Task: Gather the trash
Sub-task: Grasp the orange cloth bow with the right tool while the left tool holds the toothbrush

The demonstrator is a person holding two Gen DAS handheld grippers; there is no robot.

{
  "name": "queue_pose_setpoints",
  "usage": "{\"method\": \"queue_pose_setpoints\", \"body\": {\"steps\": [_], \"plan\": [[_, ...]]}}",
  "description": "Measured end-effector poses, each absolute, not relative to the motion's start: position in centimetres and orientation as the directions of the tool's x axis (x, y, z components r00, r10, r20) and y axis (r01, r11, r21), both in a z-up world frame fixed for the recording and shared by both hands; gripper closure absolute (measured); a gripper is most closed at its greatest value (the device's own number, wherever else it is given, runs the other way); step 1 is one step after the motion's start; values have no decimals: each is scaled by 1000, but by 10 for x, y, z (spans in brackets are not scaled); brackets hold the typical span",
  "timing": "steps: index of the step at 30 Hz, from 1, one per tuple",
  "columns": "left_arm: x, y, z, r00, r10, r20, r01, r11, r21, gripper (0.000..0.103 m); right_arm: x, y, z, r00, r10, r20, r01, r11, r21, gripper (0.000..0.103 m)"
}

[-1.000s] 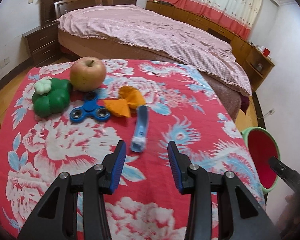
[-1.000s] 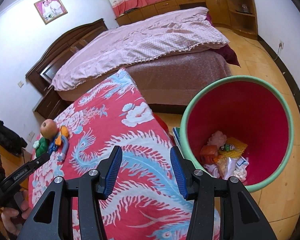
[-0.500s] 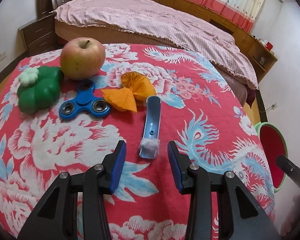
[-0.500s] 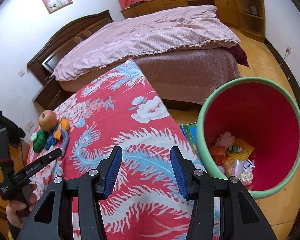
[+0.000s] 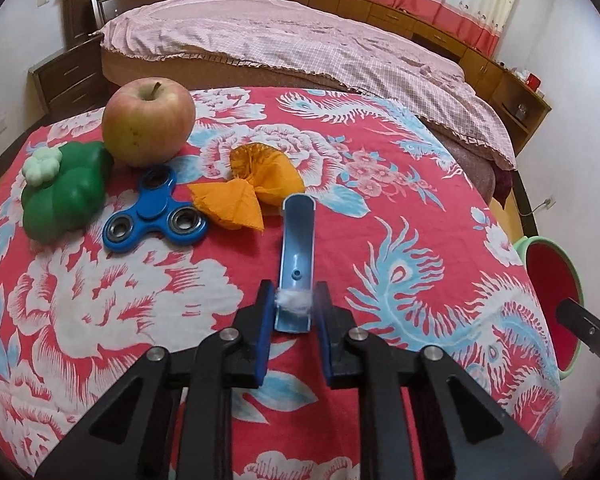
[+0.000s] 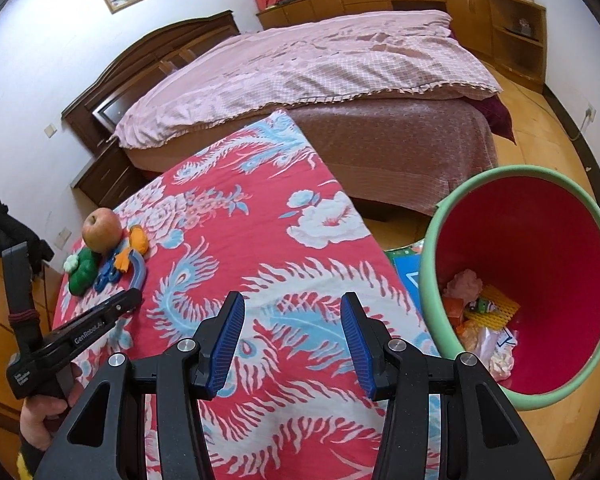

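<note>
Judging from the round green bin with a red inside [image 6: 580, 216], which stood on the floor just off the table's right edge and already held a heap of wrappers and scraps, part of the collecting looked done. On the table two likely pieces of trash remained: a curved blue plastic strip with a tuft of white fluff on its near end [image 5: 296, 260], lying toward the near middle, and a crumpled orange paper wrapper [image 5: 256, 184] just beyond it.

The left gripper [image 5: 294, 308] had just been closing — its blue pads stood either side of the strip's near end, close in, though full contact could not be made out. The right gripper [image 6: 292, 340] hung spread and empty over the table's right edge, beside the bin.

Toward the far left corner sat a red-yellow apple [image 5: 148, 120], a green plastic toy pepper [image 5: 64, 196] and a blue fidget spinner [image 5: 156, 216] — probably not trash.

A red cloth with white and blue flowers [image 5: 400, 200] covered the table; behind it stood a bed under a pink checked quilt [image 5: 300, 48], a dark wooden headboard and red-and-cream curtains.
</note>
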State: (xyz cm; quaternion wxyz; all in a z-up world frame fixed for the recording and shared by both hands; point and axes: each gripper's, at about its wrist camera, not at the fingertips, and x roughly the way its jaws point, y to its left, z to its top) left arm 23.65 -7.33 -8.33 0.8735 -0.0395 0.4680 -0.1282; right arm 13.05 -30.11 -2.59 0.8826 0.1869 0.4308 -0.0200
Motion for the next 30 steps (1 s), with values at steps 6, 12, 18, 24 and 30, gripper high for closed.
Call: {"method": "queue_pose_setpoints", "body": {"steps": [6,12,18,24,30], "plan": [[228,-57,-72,562,-261,-785,166,965,-202,84,138,-285,-24,619,142,-772,160,940,302,52],[223,-27,-57,606,-238,-759,108,970,-218,84,152,-260,-19,621,168,-766,101,951,291,52],[218,11,-44,659,-193,-727,31,973,-230,84,176,-222,-15,618,204,-759,22,961,276,52],[216,44,-42,687,-127,-716,-62,971,-232,84,203,-183,-18,606,235,-760,-41,963,265,52],[219,73,-48,698,-74,-712,-141,961,-238,84,236,-149,-32,587,258,-767,-70,960,270,52]]}}
